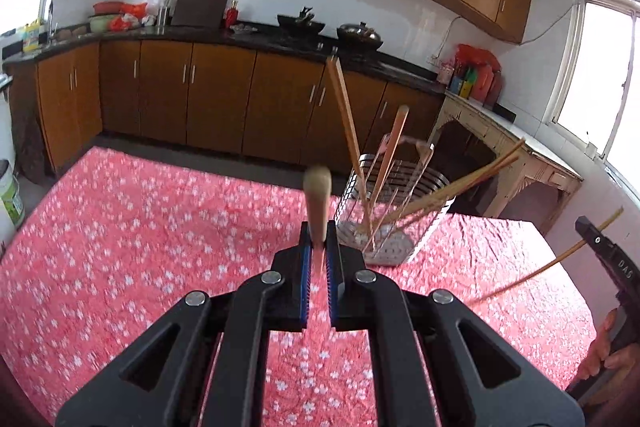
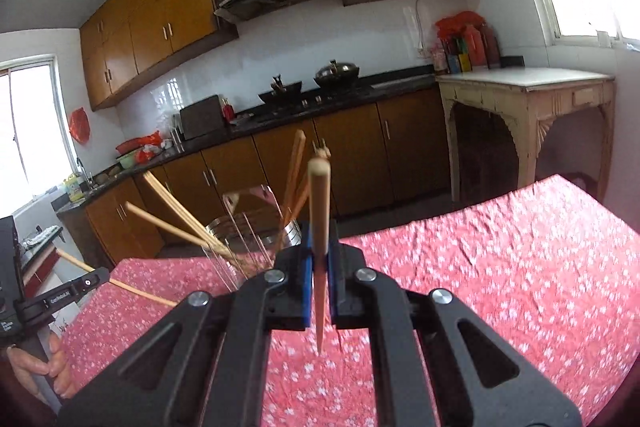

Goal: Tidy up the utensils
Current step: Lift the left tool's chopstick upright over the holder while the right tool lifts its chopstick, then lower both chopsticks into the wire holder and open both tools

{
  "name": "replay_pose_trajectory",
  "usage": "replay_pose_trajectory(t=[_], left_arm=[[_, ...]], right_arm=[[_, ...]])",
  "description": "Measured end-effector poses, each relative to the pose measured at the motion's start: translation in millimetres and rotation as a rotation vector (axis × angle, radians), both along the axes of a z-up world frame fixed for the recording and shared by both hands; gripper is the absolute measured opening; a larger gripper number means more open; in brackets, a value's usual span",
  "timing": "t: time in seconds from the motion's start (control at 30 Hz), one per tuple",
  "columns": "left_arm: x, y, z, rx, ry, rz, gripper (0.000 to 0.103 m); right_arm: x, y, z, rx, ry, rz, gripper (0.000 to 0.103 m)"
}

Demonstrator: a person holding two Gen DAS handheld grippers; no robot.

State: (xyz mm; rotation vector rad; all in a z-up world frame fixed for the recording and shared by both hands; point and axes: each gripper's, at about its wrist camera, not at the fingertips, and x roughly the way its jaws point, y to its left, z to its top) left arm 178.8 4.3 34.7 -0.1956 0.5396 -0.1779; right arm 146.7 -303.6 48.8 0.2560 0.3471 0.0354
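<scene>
A metal utensil holder [image 1: 394,205] stands on the red floral tablecloth [image 1: 140,227] with several wooden chopsticks [image 1: 346,107] leaning in it. My left gripper [image 1: 319,227] is shut on a wooden chopstick [image 1: 318,191] that points up, just left of the holder. My right gripper [image 2: 319,233] is shut on another wooden chopstick [image 2: 319,211], held upright right of the holder [image 2: 256,239]. The right gripper also shows at the right edge of the left wrist view [image 1: 592,233], the left gripper at the left edge of the right wrist view [image 2: 92,281].
The table's far edge lies just behind the holder. Beyond are brown kitchen cabinets [image 1: 224,95], a dark counter with woks [image 1: 358,35] and a pale side table [image 2: 528,95] by the window.
</scene>
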Motion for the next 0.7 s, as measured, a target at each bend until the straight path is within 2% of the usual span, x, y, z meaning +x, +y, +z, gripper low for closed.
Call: replay_pose_trajectory(t=[0.17, 0.3, 0.43, 0.57, 0.63, 0.7], left_arm=[[-1, -8, 47, 0.030, -0.089, -0.017, 0.006], [-6, -20, 88, 0.020, -0.160, -0.039, 0.007], [-3, -37, 116, 0.004, -0.221, -0.043, 0.007], [13, -55, 134, 0.022, -0.289, -0.005, 0.006], [28, -63, 133, 0.039, -0.307, 0.024, 0.006], [47, -67, 124, 0.039, -0.288, 0.046, 0.007]], right_arm=[[5, -1, 55, 0.033, -0.070, 0.054, 0.007], [19, 8, 90, 0.032, -0.128, 0.085, 0.007], [38, 21, 116, 0.011, -0.186, 0.083, 0.007], [67, 32, 128, -0.005, -0.231, 0.062, 0.007], [81, 38, 127, -0.015, -0.241, 0.051, 0.007], [97, 42, 119, -0.020, -0.236, 0.047, 0.007]])
